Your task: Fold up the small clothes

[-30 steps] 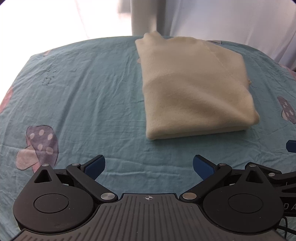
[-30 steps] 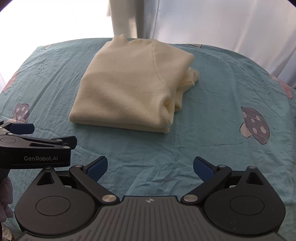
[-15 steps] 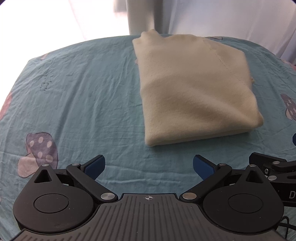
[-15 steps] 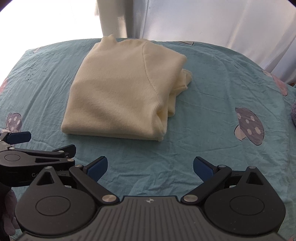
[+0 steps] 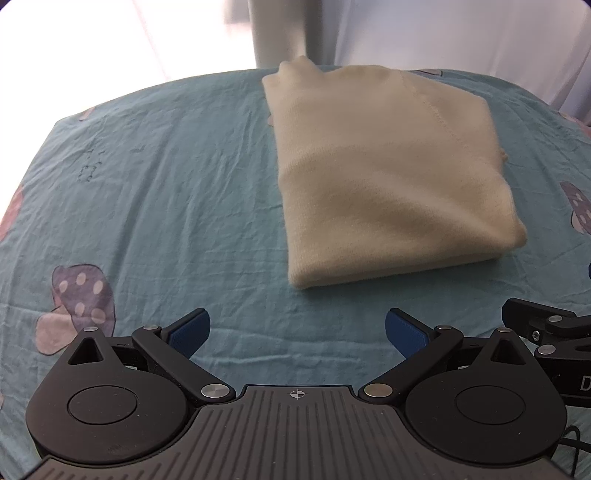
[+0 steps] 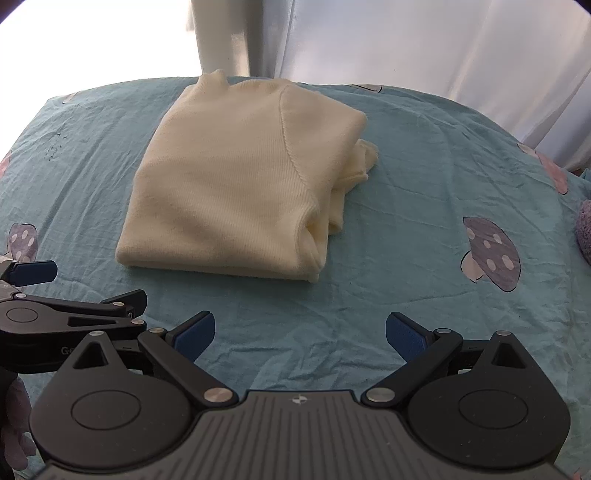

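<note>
Change: both claws have drawn nearer the sweater since a second ago; the fold itself is unchanged.
Sweater (image 5: 384, 177): cream knit, folded, lying on the far middle of the teal mushroom-print sheet (image 5: 166, 184).
Left claw (image 5: 297, 328): spread wide, empty.
Right claw (image 6: 300, 330): spread wide, empty.
Writing: only partial letters "G" and "D" on the claw bodies, not readable in full.

A teal sheet (image 5: 177, 206) covers the broad surface, creased all over and printed with purple spotted mushrooms (image 6: 489, 253); behind it hang pale curtains (image 6: 461, 51) in soft vertical folds; a grey-white upright post (image 5: 279, 31) stands at the far edge (whether pillar or frame is unclear); strong daylight (image 5: 110, 40) washes out the far left.
</note>
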`<state>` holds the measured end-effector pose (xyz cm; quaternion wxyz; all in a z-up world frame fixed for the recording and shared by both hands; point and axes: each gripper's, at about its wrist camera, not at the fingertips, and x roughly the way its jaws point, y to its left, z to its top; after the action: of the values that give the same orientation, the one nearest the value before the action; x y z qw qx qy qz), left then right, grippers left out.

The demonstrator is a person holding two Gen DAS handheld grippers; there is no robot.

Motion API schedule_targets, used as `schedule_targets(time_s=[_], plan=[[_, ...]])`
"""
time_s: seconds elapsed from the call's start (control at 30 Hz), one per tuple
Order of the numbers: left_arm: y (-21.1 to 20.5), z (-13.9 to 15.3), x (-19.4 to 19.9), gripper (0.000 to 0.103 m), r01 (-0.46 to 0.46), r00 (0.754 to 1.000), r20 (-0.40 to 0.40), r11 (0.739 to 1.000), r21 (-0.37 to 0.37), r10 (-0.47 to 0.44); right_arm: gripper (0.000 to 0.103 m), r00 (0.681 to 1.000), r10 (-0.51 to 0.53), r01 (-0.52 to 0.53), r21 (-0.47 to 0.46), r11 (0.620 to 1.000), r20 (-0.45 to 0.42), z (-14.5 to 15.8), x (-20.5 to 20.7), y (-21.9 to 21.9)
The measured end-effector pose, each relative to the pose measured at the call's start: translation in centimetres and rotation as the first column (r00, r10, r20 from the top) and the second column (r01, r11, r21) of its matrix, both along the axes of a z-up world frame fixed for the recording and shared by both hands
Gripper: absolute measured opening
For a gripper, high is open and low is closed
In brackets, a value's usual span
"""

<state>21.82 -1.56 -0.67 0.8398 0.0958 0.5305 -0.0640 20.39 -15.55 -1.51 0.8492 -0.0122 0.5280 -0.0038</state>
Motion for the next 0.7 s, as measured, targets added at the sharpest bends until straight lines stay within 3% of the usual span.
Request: schedule_targets(time_s=[0.7], plan=[[-0.34, -0.16, 0.21, 0.103, -0.002, 1.0, 0.0, 1.0, -0.008, 0.002, 0.099, 1.0, -0.007, 0.007, -0.001, 1.0, 0.008, 0.07, 0.08, -0.19]])
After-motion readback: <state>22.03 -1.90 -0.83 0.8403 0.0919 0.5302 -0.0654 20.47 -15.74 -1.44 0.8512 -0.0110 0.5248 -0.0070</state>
